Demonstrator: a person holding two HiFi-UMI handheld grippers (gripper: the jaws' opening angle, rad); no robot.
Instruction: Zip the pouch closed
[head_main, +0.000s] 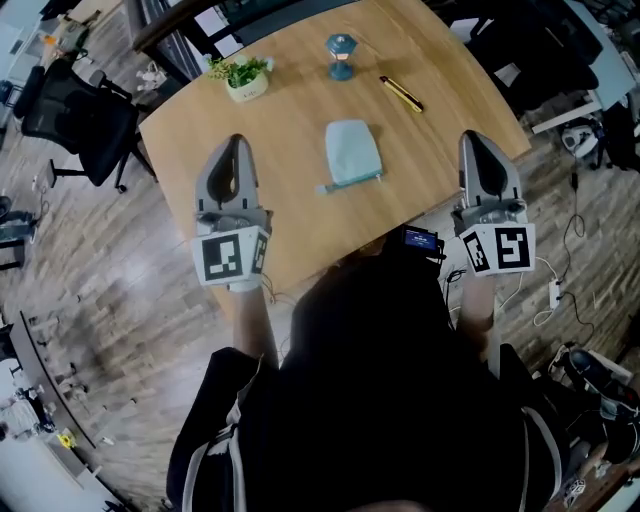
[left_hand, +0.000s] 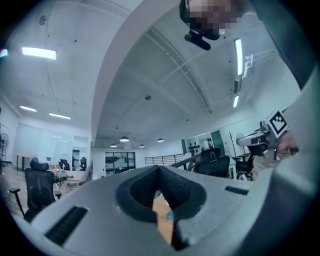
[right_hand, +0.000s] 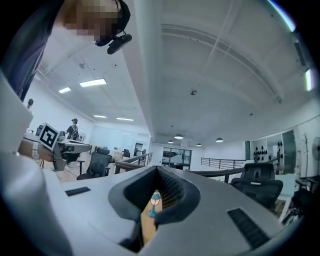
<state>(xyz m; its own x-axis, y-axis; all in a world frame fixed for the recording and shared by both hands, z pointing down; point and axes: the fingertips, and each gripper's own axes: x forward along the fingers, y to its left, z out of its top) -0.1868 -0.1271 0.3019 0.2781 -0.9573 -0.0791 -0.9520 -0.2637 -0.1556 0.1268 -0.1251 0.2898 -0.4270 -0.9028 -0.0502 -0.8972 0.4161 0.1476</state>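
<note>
A light blue pouch (head_main: 352, 152) lies flat in the middle of the wooden table (head_main: 290, 130), its zip along the near edge with a tab sticking out at the near left corner. How far the zip is drawn I cannot tell. My left gripper (head_main: 237, 140) hovers over the table's near left part, shut and empty, well left of the pouch. My right gripper (head_main: 474, 136) is held off the table's right edge, also shut and empty. In the left gripper view the left gripper (left_hand: 160, 167) points up, tips together. The right gripper (right_hand: 157, 170) looks the same in its own view.
At the far side of the table stand a small potted plant (head_main: 243, 78), a blue hourglass-shaped ornament (head_main: 341, 56) and a yellow-and-black pen (head_main: 401, 93). A black office chair (head_main: 75, 115) stands left of the table. Cables lie on the floor at the right.
</note>
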